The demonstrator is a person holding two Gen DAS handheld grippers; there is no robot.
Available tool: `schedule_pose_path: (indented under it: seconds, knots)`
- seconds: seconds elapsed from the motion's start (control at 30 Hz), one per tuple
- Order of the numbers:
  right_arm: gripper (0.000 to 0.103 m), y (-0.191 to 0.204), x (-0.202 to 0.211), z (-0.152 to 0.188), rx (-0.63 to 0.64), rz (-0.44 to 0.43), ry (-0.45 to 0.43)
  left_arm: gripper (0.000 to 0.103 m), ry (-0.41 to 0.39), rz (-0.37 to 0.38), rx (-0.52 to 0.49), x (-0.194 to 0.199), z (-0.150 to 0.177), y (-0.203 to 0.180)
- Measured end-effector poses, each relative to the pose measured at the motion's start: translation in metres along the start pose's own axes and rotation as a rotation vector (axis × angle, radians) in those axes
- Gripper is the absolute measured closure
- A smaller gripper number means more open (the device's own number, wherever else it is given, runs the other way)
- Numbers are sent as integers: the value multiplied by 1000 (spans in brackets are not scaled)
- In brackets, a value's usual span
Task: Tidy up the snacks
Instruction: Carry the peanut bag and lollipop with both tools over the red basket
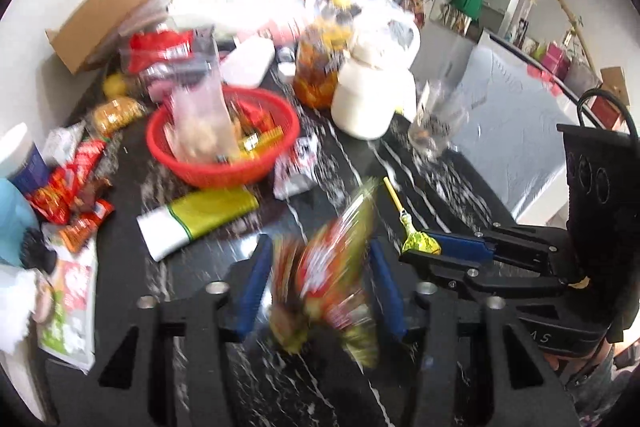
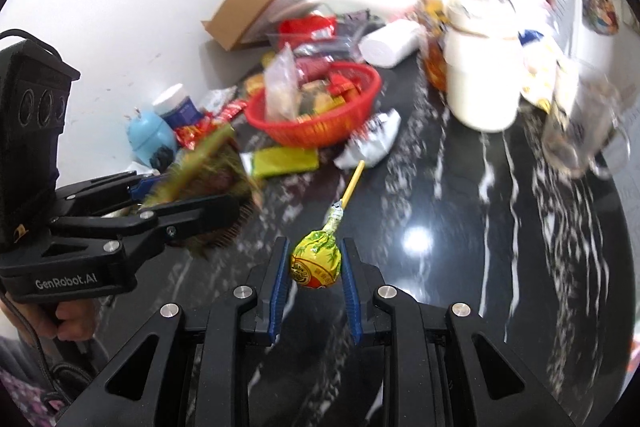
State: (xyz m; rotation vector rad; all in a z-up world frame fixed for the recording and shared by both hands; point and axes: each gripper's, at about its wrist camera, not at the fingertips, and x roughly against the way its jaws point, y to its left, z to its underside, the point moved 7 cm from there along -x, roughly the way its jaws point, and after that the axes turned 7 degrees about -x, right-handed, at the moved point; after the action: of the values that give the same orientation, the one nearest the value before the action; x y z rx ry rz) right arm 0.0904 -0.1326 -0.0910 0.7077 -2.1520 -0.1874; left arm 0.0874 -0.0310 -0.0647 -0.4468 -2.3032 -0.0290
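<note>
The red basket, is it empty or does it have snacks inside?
Not empty. The red basket holds a clear bag standing up in it and several small red and yellow packets. How full it is underneath cannot be told.
</note>
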Motion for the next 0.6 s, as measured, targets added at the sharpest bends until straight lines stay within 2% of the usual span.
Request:
schedule_pose_path:
  seconds: [0.1, 0.23, 0.33, 0.53, 0.6]
  knots:
    - [78, 8, 4, -16, 33, -10, -25, 61, -40, 6, -5, 9, -16, 4]
    - [78, 13, 3, -34, 44, -15, -49, 61, -38, 5, 6, 2, -23, 10]
    - [78, 12, 4, -37, 33, -20, -57, 61, -15, 34, 19, -4, -17, 10]
    - [78, -3, 2, -25, -3, 9, -25, 61, 81, 34, 10, -26, 4, 4]
    - [78, -8, 1, -20, -12, 21, -17, 56, 118, 50, 30, -35, 11, 2]
